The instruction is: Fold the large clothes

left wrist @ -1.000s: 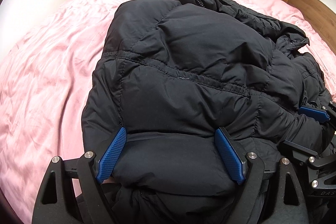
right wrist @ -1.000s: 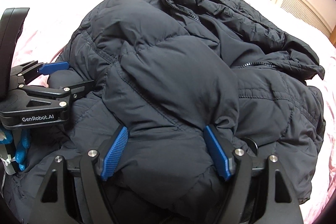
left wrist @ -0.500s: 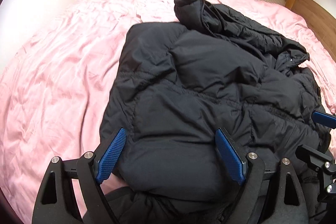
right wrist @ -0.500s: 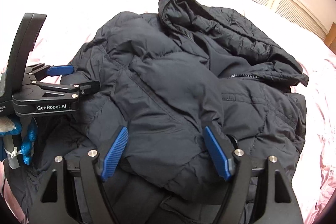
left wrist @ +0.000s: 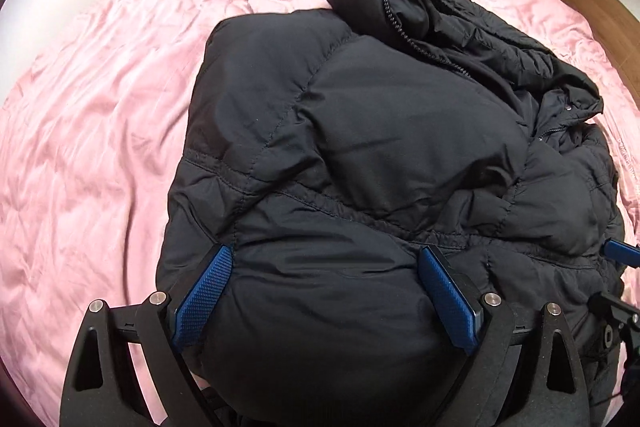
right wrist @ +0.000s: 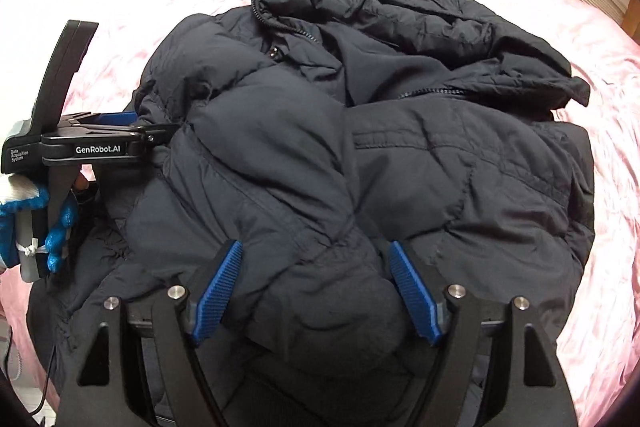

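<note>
The black quilted puffer jacket (left wrist: 360,163) lies bunched on the wrinkled pink bedsheet (left wrist: 100,115), its zipped collar at the far end from both claws. A padded fold bulges between the blue pads of the left gripper (left wrist: 324,291), whose jaws have just been opening and stand wide around it. The right gripper (right wrist: 316,287) straddles another fold, pads against the fabric. "GenRobot.AI" and "Data Acquisition System" are printed on the left gripper's side, held by a blue-gloved hand (right wrist: 36,227).
</note>
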The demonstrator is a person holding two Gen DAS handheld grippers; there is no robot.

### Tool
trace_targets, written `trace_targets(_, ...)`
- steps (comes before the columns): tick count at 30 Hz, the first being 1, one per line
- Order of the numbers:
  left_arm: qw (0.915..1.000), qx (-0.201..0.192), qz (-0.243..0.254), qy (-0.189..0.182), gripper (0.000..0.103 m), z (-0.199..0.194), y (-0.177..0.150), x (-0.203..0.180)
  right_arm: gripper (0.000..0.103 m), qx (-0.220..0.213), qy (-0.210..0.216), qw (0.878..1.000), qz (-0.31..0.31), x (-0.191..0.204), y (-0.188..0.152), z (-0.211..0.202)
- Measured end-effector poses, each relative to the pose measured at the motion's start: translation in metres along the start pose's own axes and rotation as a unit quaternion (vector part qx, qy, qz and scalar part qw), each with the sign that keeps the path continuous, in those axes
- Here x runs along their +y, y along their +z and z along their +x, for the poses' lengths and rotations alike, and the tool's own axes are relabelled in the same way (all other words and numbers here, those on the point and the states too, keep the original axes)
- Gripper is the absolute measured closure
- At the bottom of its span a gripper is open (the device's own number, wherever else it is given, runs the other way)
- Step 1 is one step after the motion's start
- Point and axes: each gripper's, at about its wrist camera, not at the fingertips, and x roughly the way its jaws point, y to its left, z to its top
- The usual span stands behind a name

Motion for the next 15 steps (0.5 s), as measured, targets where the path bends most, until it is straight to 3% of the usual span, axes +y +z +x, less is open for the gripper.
trace_targets(4, 0.9991, -0.035, 0.022, -0.010, 0.010, -0.034, 0.018, 0.001, 0.027, -0.023, 0.009, 0.999, 0.028, -0.037, 0.003, -0.031)
trace_targets(8, 0.9975, -0.057, 0.004, -0.041, 0.010, -0.042, 0.068, 0.005, 0.027, -0.061, 0.000, 0.996, 0.068, -0.095, 0.023, -0.059)
trace_targets(12, 0.9945, -0.076, -0.040, -0.060, 0.010, -0.022, 0.138, 0.011, 0.018, -0.090, -0.024, 0.989, 0.114, -0.164, 0.062, -0.062)
trace_targets(15, 0.9921, -0.068, -0.071, -0.078, 0.010, 0.005, 0.187, 0.014, 0.016, -0.101, -0.018, 0.982, 0.156, -0.211, 0.096, -0.047)
